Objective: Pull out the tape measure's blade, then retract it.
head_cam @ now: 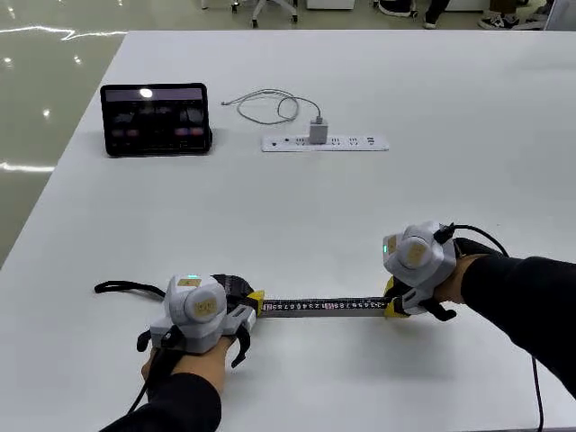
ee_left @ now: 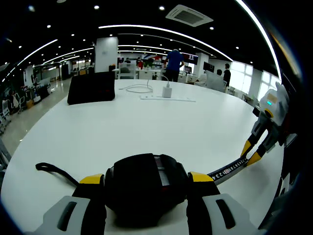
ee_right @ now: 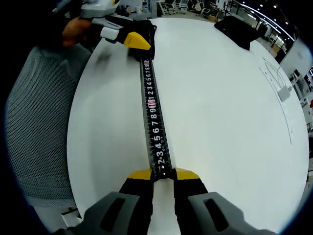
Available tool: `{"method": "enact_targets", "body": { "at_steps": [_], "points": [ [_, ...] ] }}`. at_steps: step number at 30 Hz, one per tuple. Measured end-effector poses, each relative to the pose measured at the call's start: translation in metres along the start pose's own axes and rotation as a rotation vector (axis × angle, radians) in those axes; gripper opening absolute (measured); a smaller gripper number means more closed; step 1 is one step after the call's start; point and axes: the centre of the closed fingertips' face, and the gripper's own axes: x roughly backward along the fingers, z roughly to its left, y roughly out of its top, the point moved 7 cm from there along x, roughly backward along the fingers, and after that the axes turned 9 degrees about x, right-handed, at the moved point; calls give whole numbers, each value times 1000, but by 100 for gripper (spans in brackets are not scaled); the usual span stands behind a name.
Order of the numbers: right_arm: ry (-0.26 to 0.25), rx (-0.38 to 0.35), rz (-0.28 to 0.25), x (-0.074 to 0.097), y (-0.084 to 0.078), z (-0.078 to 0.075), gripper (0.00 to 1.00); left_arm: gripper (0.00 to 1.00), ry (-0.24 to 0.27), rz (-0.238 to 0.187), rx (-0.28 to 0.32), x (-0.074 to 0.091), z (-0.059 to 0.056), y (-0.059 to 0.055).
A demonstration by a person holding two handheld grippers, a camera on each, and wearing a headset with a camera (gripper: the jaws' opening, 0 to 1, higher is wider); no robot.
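Here, left tongs [ee_left: 146,179] clamping tape case [ee_left: 145,192], right tongs [ee_right: 164,174] pinching blade [ee_right: 152,107], tip hidden.

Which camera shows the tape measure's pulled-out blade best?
The right gripper view: the blade runs up its middle, numbers readable. The head view shows it as a thin strip; the left gripper view shows a short stretch at the right.
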Motion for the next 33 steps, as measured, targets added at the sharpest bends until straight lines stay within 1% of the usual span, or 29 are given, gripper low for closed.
{"method": "enact_targets", "body": {
  "at_steps": [5, 10, 33],
  "points": [
    [4, -3, -7, -2, 6, 0, 11, 63, -1, 3, 0, 0, 0, 0],
    [8, 4, 0, -3, 7, -1, 11, 63, -1, 3, 1, 1, -1, 0],
    [-2, -2, -24, -6, 16, 0, 11, 63, 0, 5, 2, 1, -1, -1]
  ]
}}
